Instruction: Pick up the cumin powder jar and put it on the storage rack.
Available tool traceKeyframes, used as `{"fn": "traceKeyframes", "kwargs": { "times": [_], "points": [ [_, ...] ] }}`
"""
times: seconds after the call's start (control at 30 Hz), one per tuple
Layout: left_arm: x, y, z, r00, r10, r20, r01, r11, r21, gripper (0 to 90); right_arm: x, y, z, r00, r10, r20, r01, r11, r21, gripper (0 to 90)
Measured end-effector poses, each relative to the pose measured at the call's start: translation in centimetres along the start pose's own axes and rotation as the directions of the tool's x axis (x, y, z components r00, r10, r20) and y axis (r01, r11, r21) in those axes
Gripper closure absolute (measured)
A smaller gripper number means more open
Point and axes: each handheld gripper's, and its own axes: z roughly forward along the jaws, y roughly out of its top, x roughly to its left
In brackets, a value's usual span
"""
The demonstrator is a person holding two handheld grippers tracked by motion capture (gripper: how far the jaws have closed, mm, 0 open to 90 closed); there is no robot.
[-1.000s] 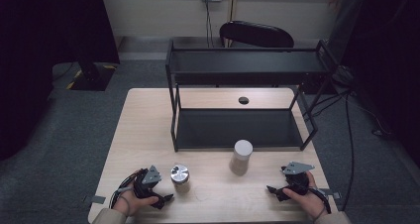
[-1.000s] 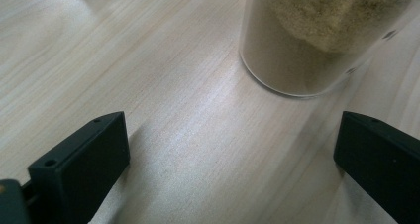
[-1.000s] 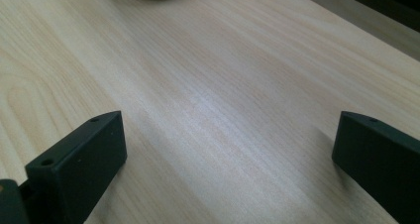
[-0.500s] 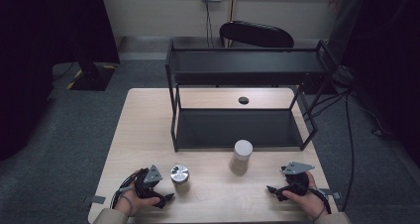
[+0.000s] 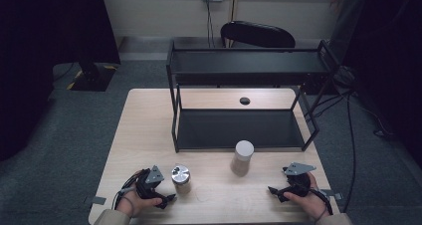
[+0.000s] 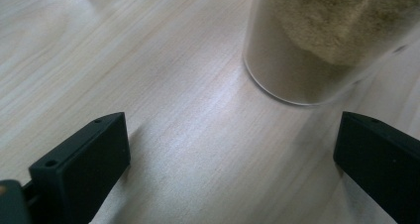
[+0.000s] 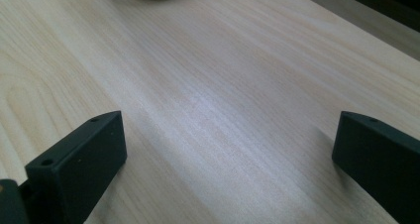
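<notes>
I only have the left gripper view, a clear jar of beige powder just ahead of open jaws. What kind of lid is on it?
Observer: The short jar has a shiny metal lid, seen in the high view.
Operator: Any other jar?
Observer: Yes, a taller jar with a white lid stands in front of the black shelf rack.
Operator: Where's the right gripper?
Observer: The right gripper rests open on the table, right of the taller jar, holding nothing.

A pale wooden desk (image 5: pixel 139 130) carries a black two-tier rack (image 5: pixel 244 105) at the back. Nearer the front stand a steel-lidded jar (image 5: pixel 181 179) and a white-lidded jar (image 5: pixel 242 158).
</notes>
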Motion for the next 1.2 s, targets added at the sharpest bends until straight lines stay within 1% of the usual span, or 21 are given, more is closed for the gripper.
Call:
{"fn": "traceKeyframes", "kwargs": {
  "times": [0.07,0.13,0.2,0.3,0.43,0.47,0.63,0.77,0.83,0.9,0.93,1.0,1.07,1.13,1.2],
  "points": [
    [0.03,0.06,-0.07,0.9999,0.003,0.010,-0.003,1.0000,0.000,1.3,0.00,0.00,0.00,1.0000,0.000,0.000,0.000,1.000,0.000,0.0],
    [0.12,-0.01,-0.16,0.9997,0.008,0.023,-0.007,0.9999,-0.013,1.3,0.00,0.00,0.00,1.0000,0.000,0.000,0.000,1.000,0.000,0.0],
    [0.02,0.00,-0.27,0.9998,0.006,0.021,-0.006,0.9998,-0.021,1.2,0.00,0.00,0.00,1.0000,0.000,0.000,0.000,1.000,0.000,0.0],
    [0.18,-0.14,-0.36,0.9992,-0.006,0.041,0.008,0.9993,-0.038,1.3,0.00,-0.01,0.00,1.0000,0.000,0.000,0.000,1.000,0.000,0.0],
    [0.12,-0.07,-0.35,0.9982,-0.002,0.060,0.005,0.9988,-0.050,1.2,0.00,-0.01,0.00,1.0000,0.000,0.000,0.000,1.000,0.000,0.0],
    [0.13,0.02,-0.37,0.9980,0.004,0.064,-0.001,0.9988,-0.050,1.3,0.00,-0.01,0.00,1.0000,0.000,0.000,0.000,1.000,0.000,0.0],
    [-0.06,-0.01,-0.35,0.9969,-0.010,0.078,0.016,0.9970,-0.076,1.1,0.00,-0.01,0.00,1.0000,0.000,0.000,0.000,1.000,0.000,0.0],
    [-0.24,0.12,-0.35,0.9962,-0.010,0.087,0.018,0.9958,-0.089,1.2,0.00,-0.01,0.00,1.0000,0.000,0.000,0.000,1.000,0.000,0.0],
    [-0.35,0.30,-0.33,0.9960,-0.003,0.090,0.011,0.9959,-0.090,1.1,0.00,-0.01,0.00,1.0000,0.000,0.000,0.000,1.000,0.000,0.0],
    [-0.42,0.29,-0.20,0.9949,-0.011,0.100,0.021,0.9946,-0.101,1.1,0.00,-0.01,0.00,1.0000,0.000,0.000,0.000,1.000,-0.001,0.0],
    [-0.41,0.38,-0.18,0.9948,-0.005,0.102,0.015,0.9948,-0.101,1.1,0.01,-0.01,0.00,1.0000,0.000,0.000,0.000,1.000,0.000,0.0],
    [-0.50,0.51,-0.11,0.9948,-0.008,0.102,0.019,0.9945,-0.103,1.1,0.00,-0.01,0.00,1.0000,0.000,0.000,0.000,1.000,0.000,0.0],
    [-0.56,0.52,0.03,0.9939,-0.021,0.108,0.033,0.9933,-0.111,1.1,0.00,-0.01,0.00,1.0000,0.000,0.000,0.000,1.000,-0.001,0.0],
    [-0.63,0.60,0.13,0.9938,-0.021,0.109,0.033,0.9928,-0.115,1.1,0.00,-0.01,0.00,1.0000,0.000,0.000,0.000,1.000,-0.001,0.0],
    [-0.55,0.66,0.26,0.9925,-0.024,0.120,0.038,0.9922,-0.118,1.0,0.00,-0.01,0.00,1.0000,0.000,0.000,0.000,1.000,-0.001,0.0]
  ]
}}
